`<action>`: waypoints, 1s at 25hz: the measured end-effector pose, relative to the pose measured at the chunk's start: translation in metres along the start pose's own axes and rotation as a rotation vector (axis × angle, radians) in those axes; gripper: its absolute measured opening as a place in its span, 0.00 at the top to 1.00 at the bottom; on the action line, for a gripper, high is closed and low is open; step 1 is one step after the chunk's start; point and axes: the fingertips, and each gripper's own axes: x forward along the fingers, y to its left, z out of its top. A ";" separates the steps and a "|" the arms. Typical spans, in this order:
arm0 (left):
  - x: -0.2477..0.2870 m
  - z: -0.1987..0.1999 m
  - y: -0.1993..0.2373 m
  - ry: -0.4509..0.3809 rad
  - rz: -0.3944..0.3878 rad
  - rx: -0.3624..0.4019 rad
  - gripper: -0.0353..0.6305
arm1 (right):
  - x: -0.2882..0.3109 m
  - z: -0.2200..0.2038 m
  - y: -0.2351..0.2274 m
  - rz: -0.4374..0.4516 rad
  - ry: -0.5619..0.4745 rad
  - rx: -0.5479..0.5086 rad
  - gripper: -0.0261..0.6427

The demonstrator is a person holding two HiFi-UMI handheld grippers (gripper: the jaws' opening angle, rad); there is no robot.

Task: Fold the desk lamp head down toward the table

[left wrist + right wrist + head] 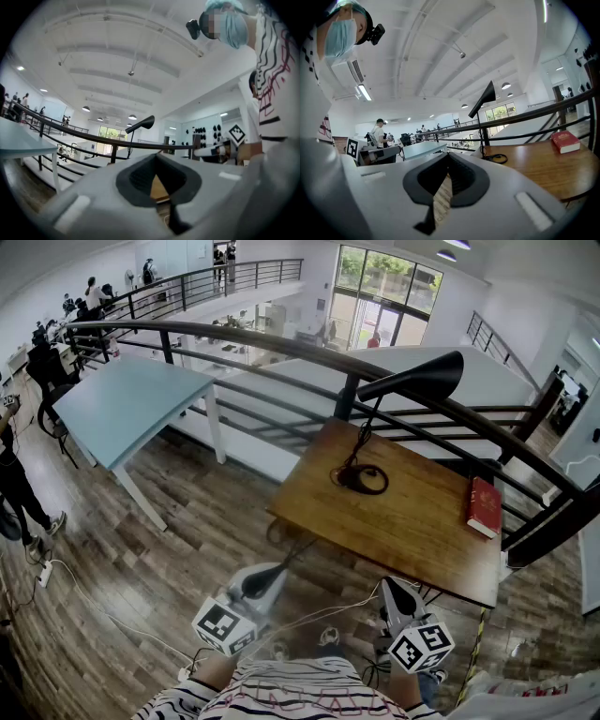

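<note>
Lamp: the desk lamp [362,477] stands at the far edge of the wooden counter [412,521], just in front of the railing [348,397]. Its cord lies coiled around the base.
Lamp head: the lamp head [412,379] is raised on the thin stem, up above the counter and level with the top rail. The fold has not begun.
Red book: a red book [484,506] lies at the counter's right edge, well apart from the lamp and out of the way.
Left gripper: the left gripper [275,572] is held low by the person's waist, short of the counter's near edge and aimed roughly level at the lamp. Its jaws are pressed together with nothing between them.
Right gripper: the right gripper [390,587] is at the same height on the other side, tipped slightly down toward the counter. Its jaws are also pressed together and hold nothing.
Step in hand: the approach, I judge, since both tools are well apart from the lamp.
How to do it well: spread one pair of jaws before reaching in. Take the head near its joint with the stem, or press down on its top, and swing it gently toward the wood. The light base may tip or slide, so the other gripper should steady the base or stem.
Caution: keep clear of the cord loop so the lamp is not dragged.
</note>
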 end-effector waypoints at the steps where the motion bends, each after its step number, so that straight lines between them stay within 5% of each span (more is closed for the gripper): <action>1: -0.001 0.002 0.000 -0.007 -0.002 0.009 0.94 | 0.001 0.002 0.001 0.000 -0.013 0.006 0.96; 6: -0.008 0.006 0.006 -0.036 0.030 0.038 0.94 | 0.005 0.006 0.002 -0.036 -0.049 0.003 0.96; 7: -0.008 0.006 0.006 -0.039 0.030 0.032 0.93 | 0.006 0.007 0.001 -0.041 -0.048 0.001 0.93; 9: -0.004 0.005 0.006 -0.039 0.026 0.021 0.72 | 0.008 0.008 -0.003 -0.051 -0.050 0.007 0.78; 14: 0.014 -0.001 0.005 -0.028 0.014 0.021 0.63 | 0.014 0.013 -0.024 -0.074 -0.071 0.021 0.59; 25: 0.124 -0.006 0.024 -0.014 0.050 0.030 0.52 | 0.056 0.042 -0.124 -0.049 -0.056 0.024 0.53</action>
